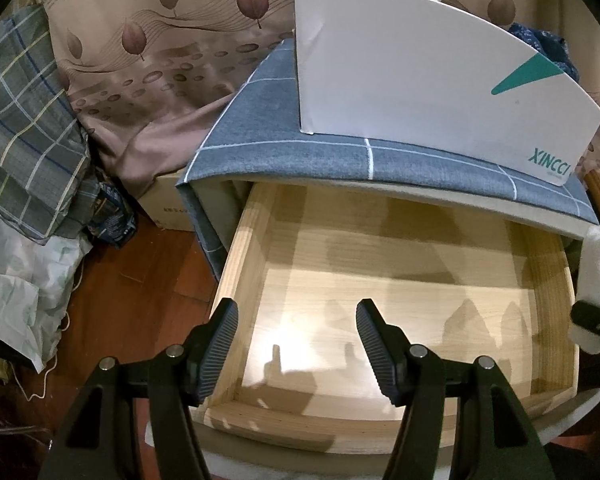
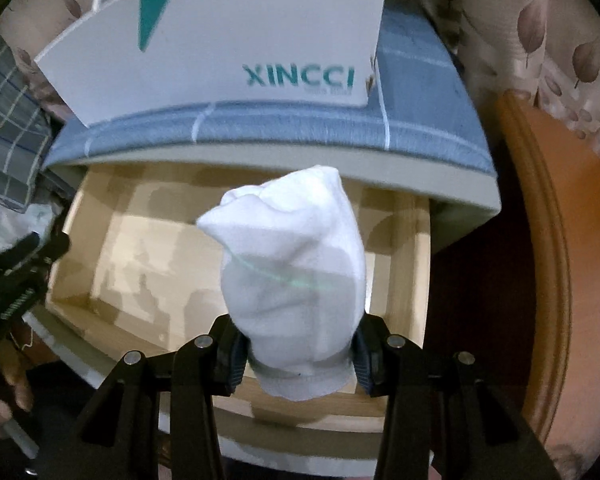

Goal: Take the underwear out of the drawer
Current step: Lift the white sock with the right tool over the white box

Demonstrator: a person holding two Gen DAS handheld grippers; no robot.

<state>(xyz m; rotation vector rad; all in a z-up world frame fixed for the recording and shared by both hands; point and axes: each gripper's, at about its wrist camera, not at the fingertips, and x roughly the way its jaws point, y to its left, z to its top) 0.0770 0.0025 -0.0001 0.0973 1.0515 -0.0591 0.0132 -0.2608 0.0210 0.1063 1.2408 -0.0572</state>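
Right claw (image 2: 298, 354): clenched on the white underwear (image 2: 296, 280); I hold it low on the bundle, near the hem, so the bulk stands up between the fingers and I can see the grip is sound.
Left claw (image 1: 298, 344): released, jaws well apart, nothing between them; I keep it hovering over the front of the drawer, out of the right claw's way.
Cabinet (image 1: 284, 152): covered in a blue checked cloth; the cover hangs over the front edge and shades the back of the drawer.
Drawer (image 1: 236, 264): pulled out, pale wood, floor bare in both views; no other garment visible, though the shaded rear strip is partly hidden.
White box (image 1: 420, 80): marked XINCCI, stands on the cabinet top with clothes showing above its rim; my guess is that it is a likely drop spot.
Underwear, location: above the drawer floor, clear of its walls; in the left view it shows at the right edge (image 1: 598, 264), beside the drawer's right wall.
Task status: judged almost done; garment lifted out.
Risk: soft cloth held by one end could sag or slip if I swing fast.
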